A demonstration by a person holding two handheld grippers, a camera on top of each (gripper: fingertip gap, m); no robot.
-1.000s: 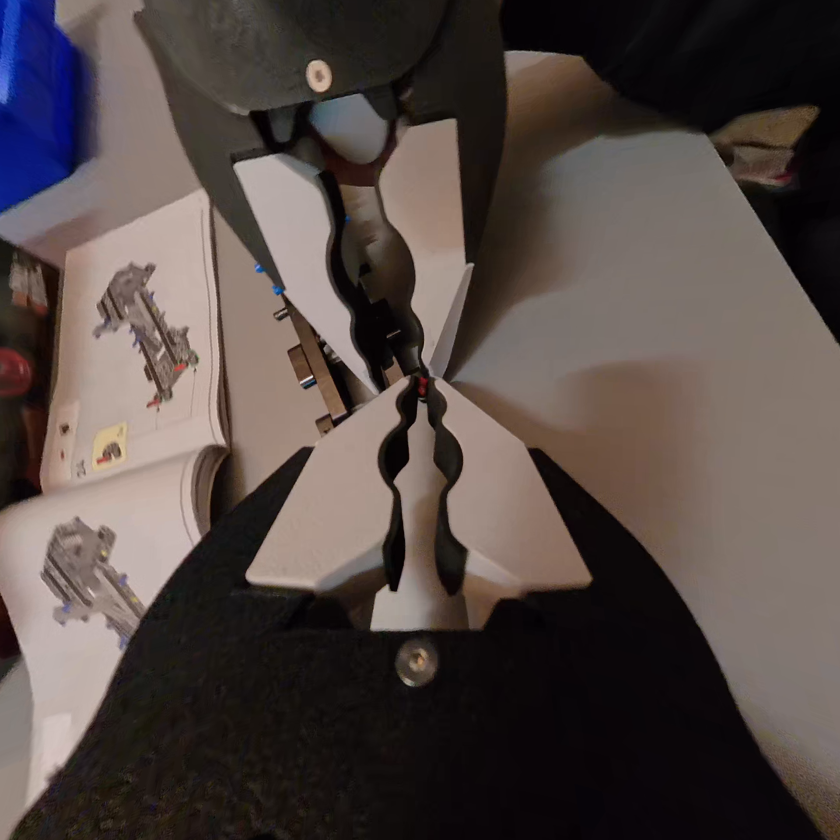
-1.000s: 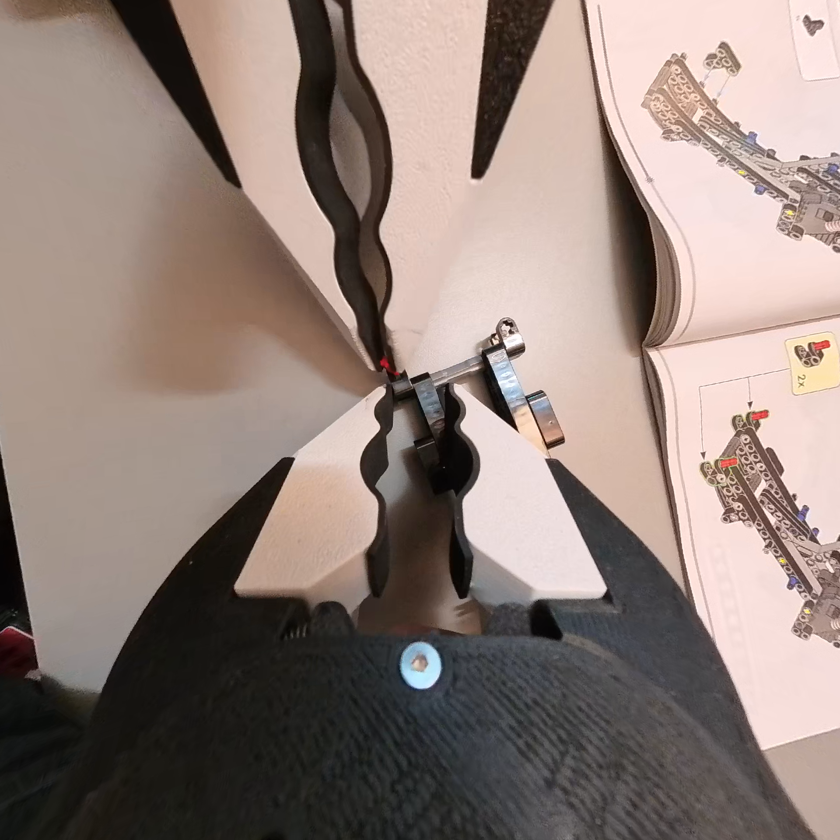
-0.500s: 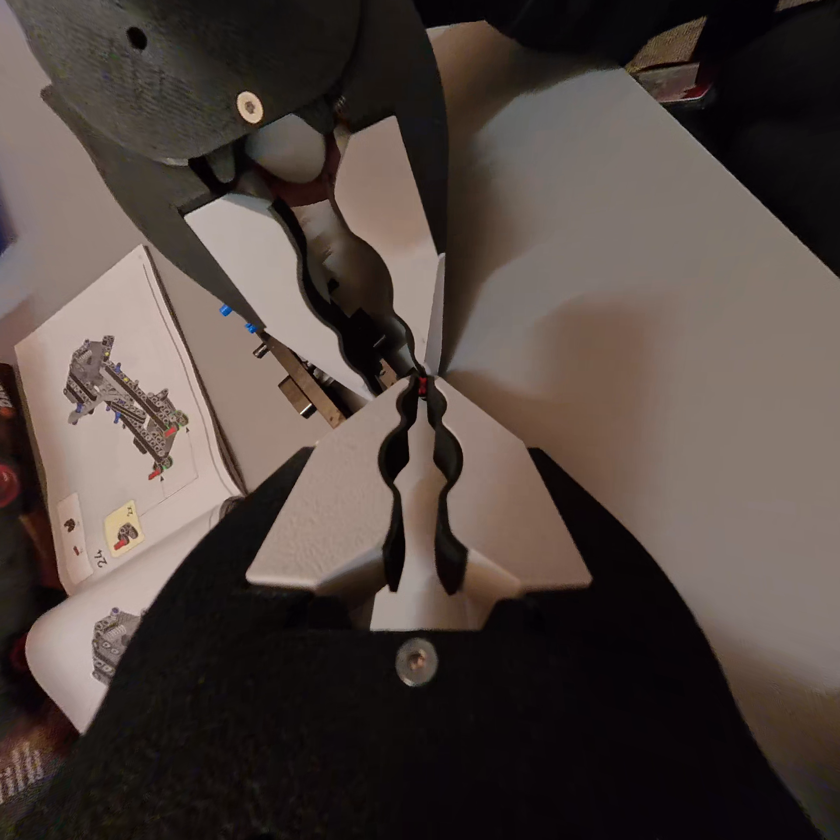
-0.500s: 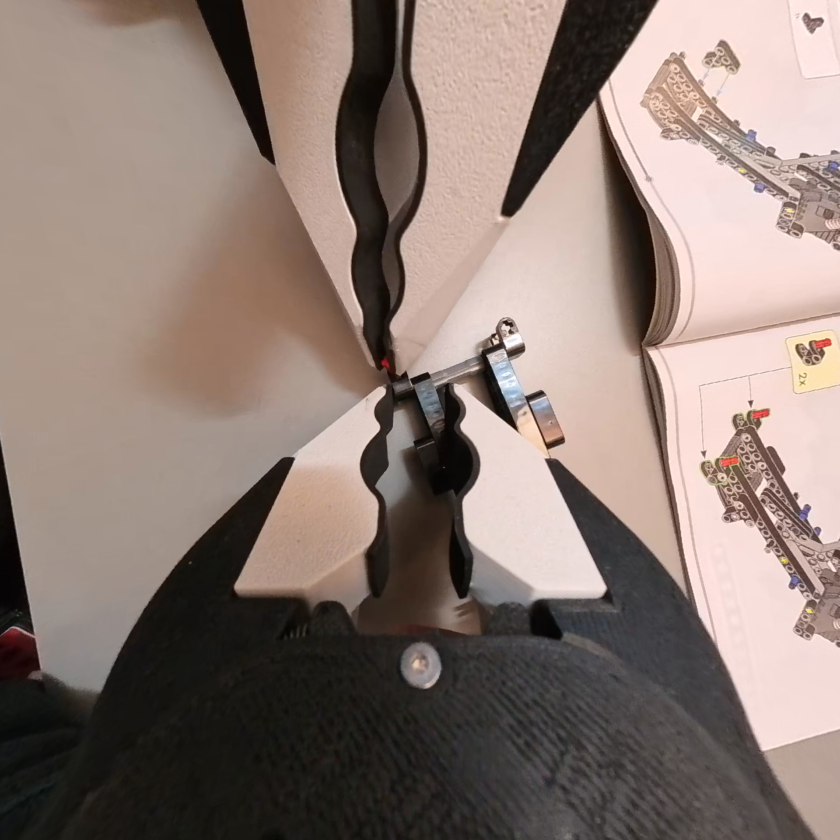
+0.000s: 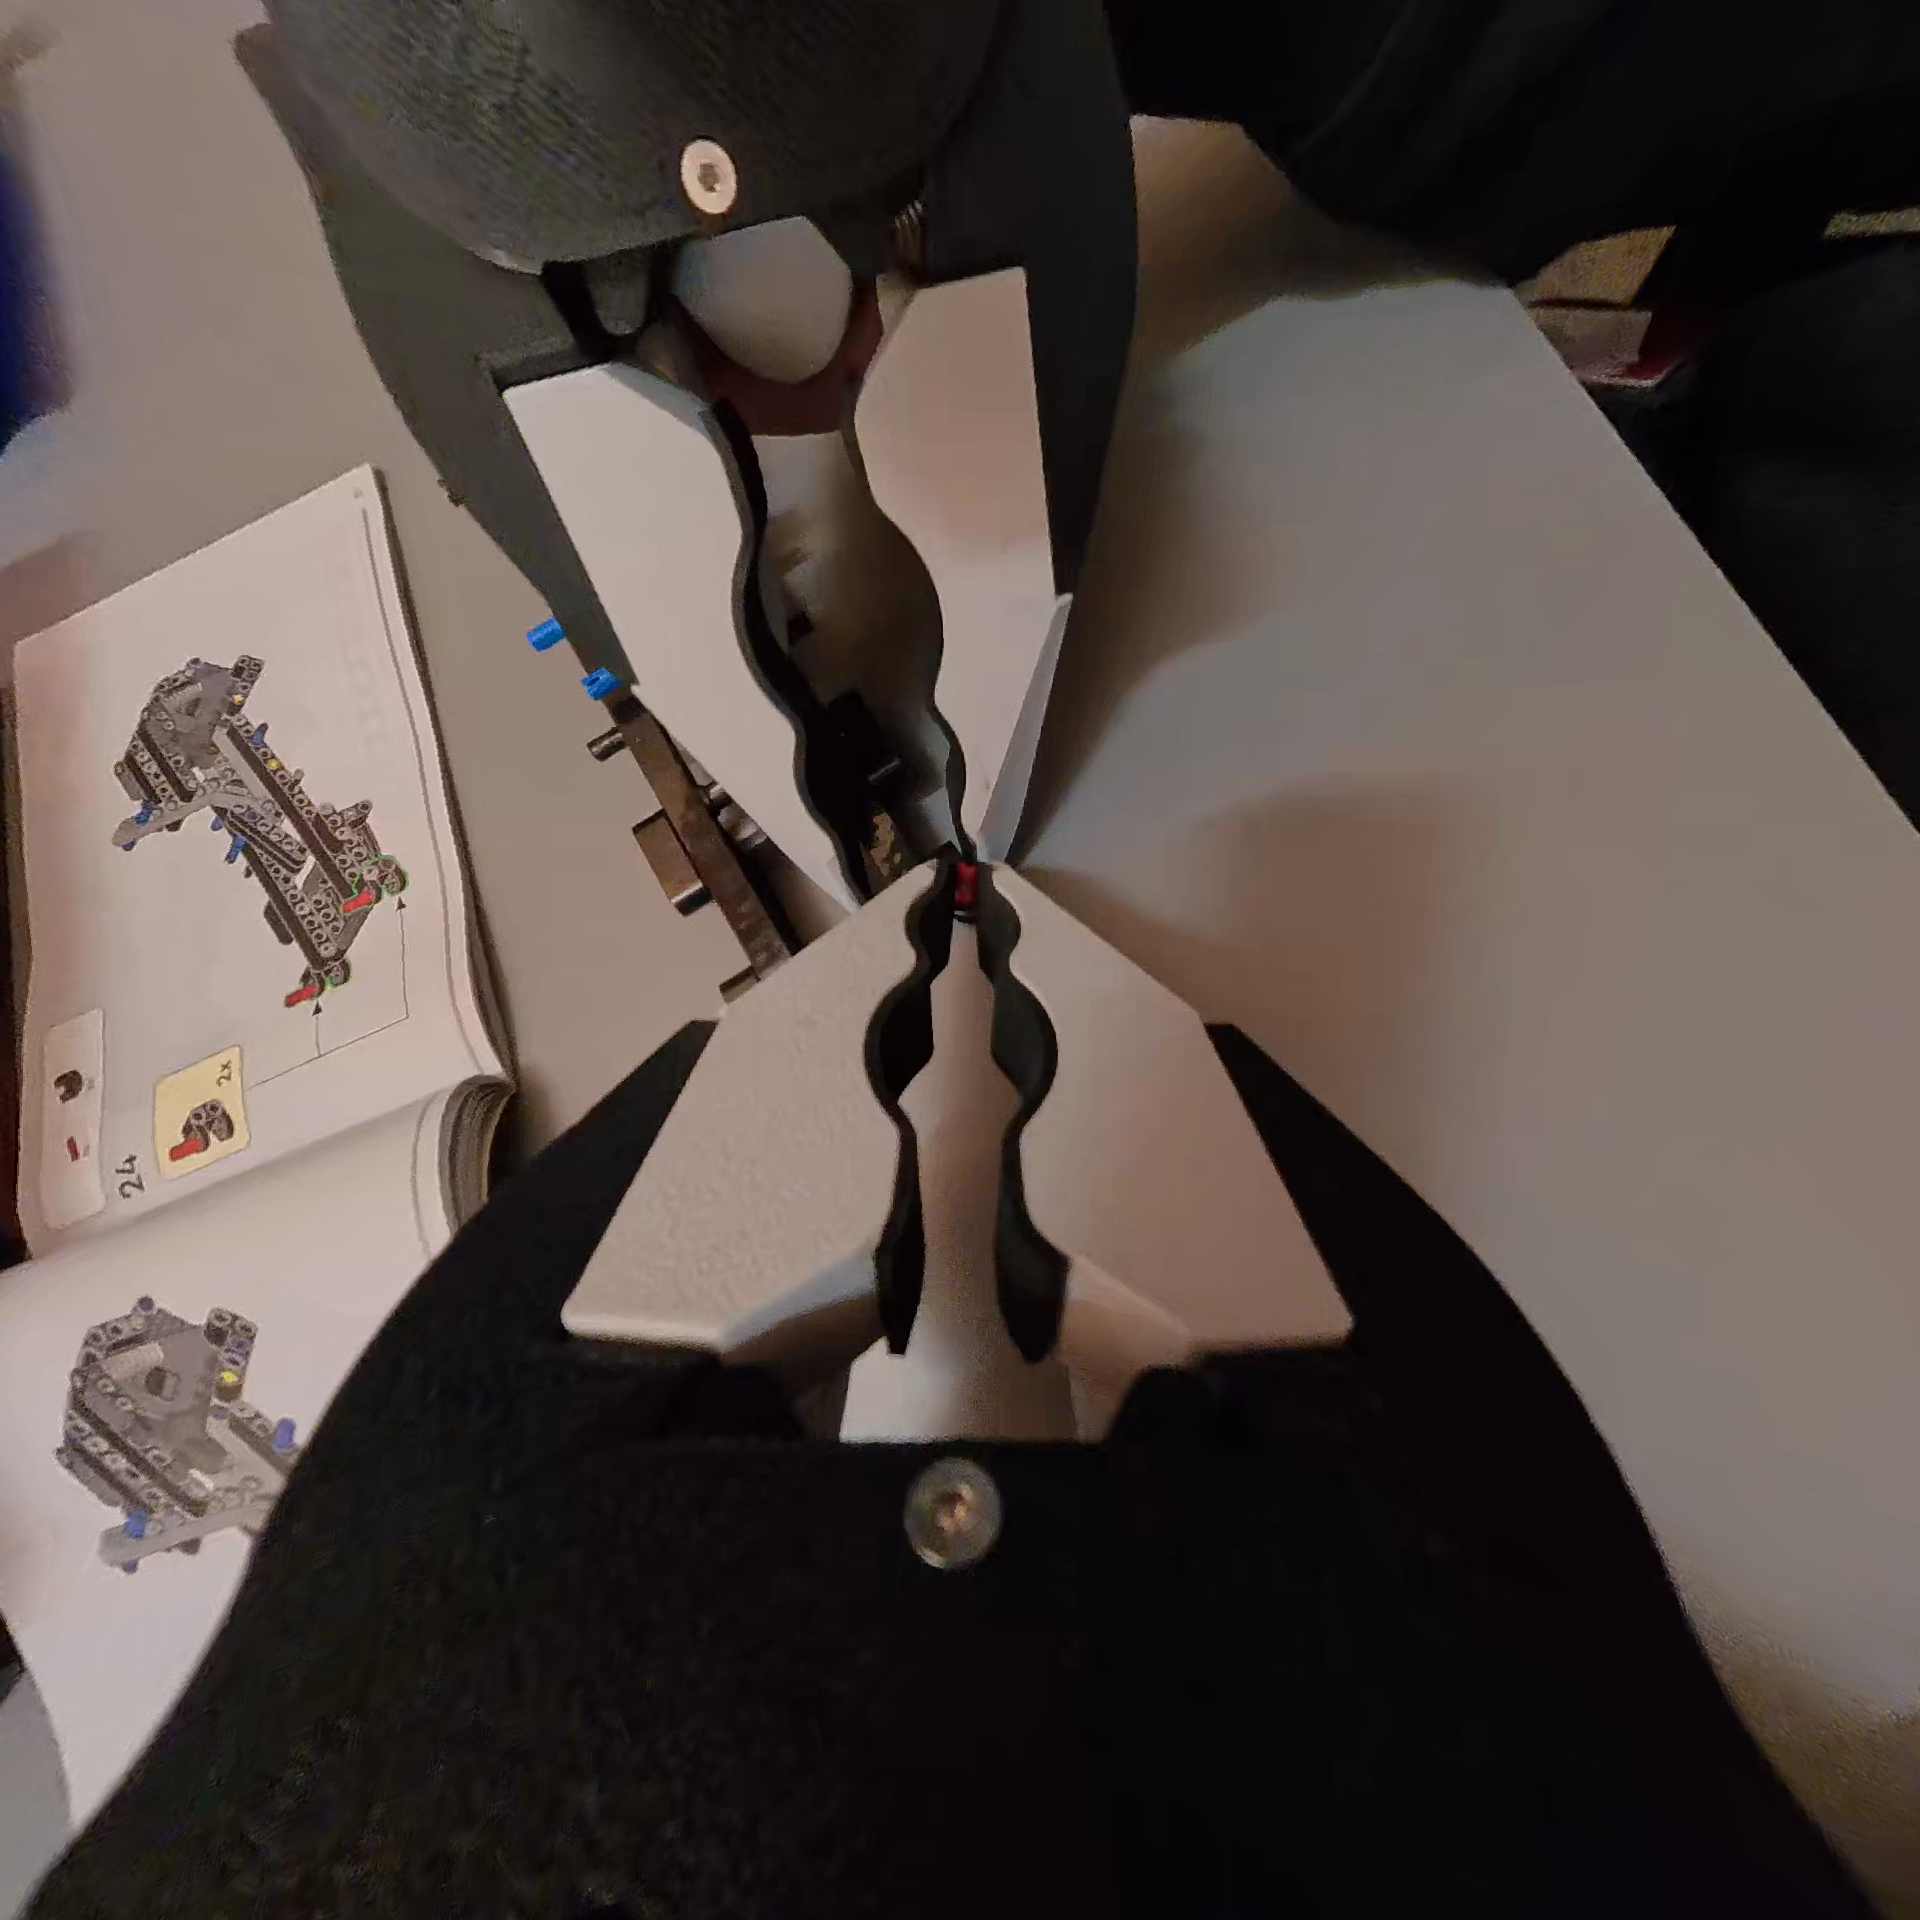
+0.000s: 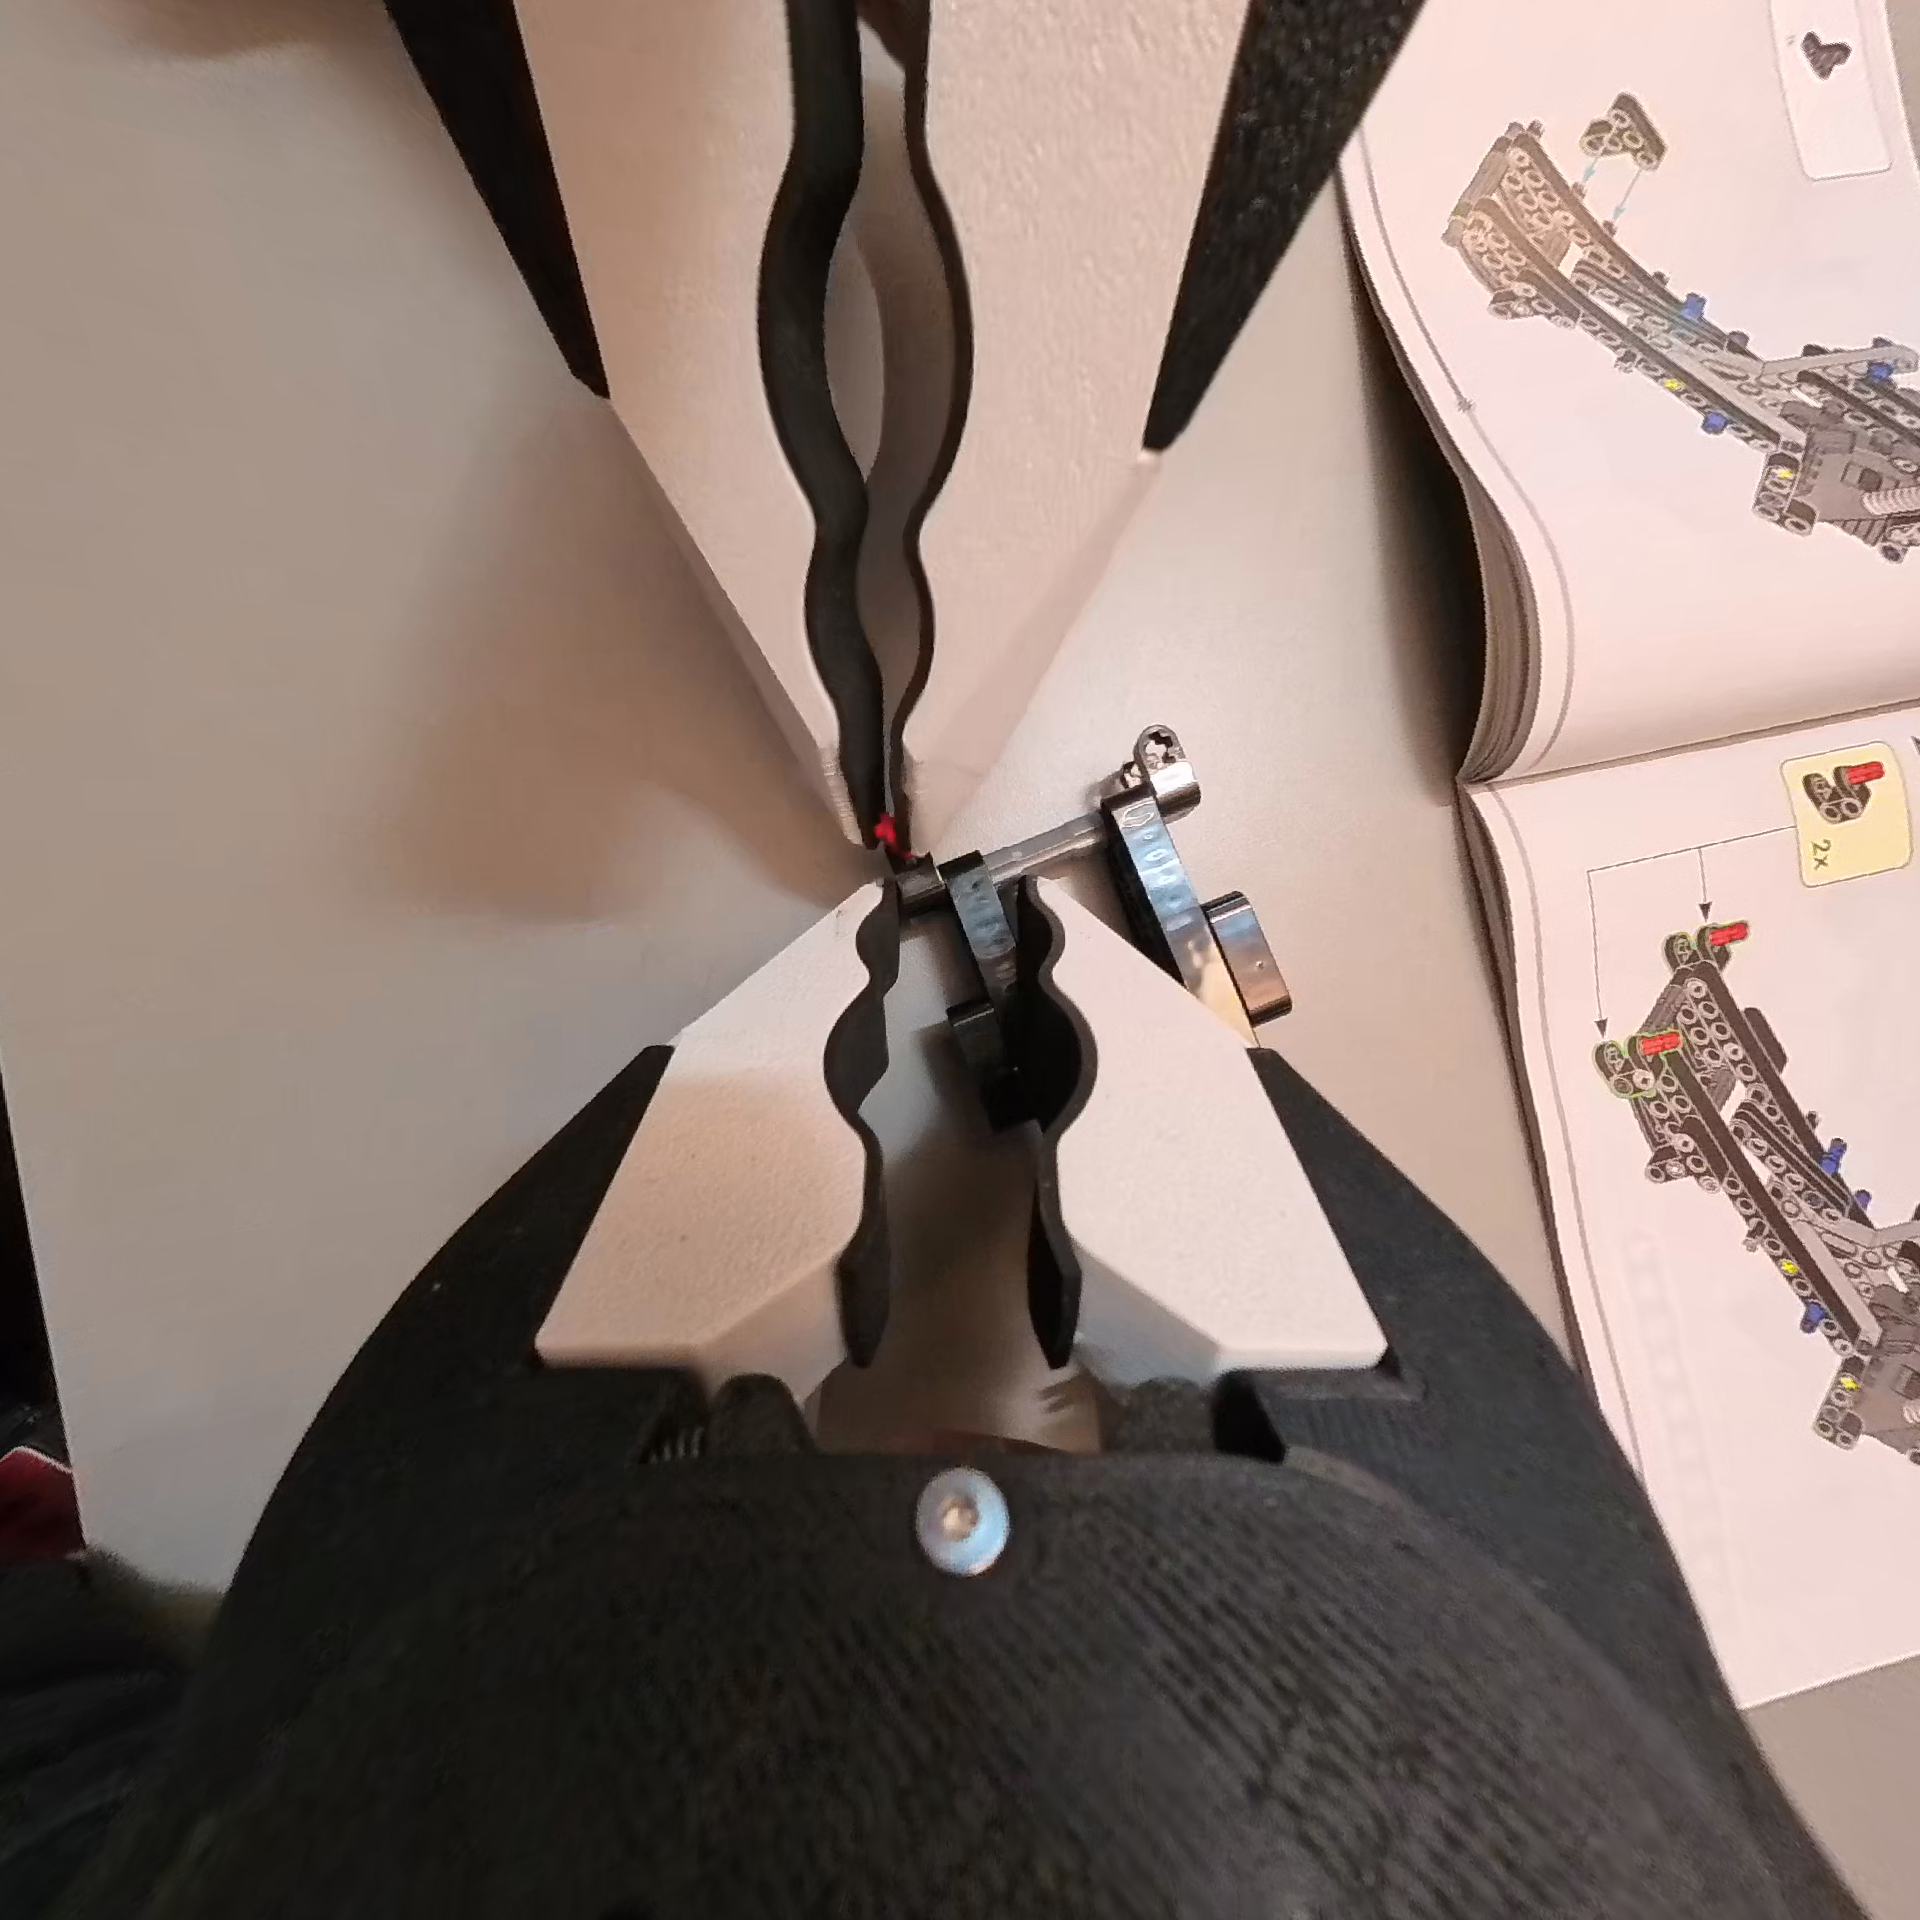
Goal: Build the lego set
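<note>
My left gripper (image 5: 966, 883) is shut on a small red pin (image 5: 967, 881) at its fingertips. My right gripper (image 6: 966, 891) is shut on a black Technic beam assembly (image 6: 1153, 873) with a grey axle, held above the white table (image 6: 312, 623). The two grippers meet tip to tip. The red pin (image 6: 885, 829) touches the left end of the assembly. In the left wrist view the right gripper (image 5: 925, 852) comes down from the top, and the assembly (image 5: 707, 852) sticks out to its left with blue pins (image 5: 542, 634). The left gripper (image 6: 883, 821) enters the right wrist view from above.
An open instruction booklet (image 5: 239, 852) lies on the table beside the grippers; it also shows in the right wrist view (image 6: 1714, 935). The table's edge (image 5: 1714, 582) runs along the right of the left wrist view, with dark clutter beyond. The tips of both grippers are at nearly the same place.
The left gripper has swung about the contact point and now stands more upright in the right wrist view. The pin stays pressed at the assembly's end. Both grips are unchanged.
</note>
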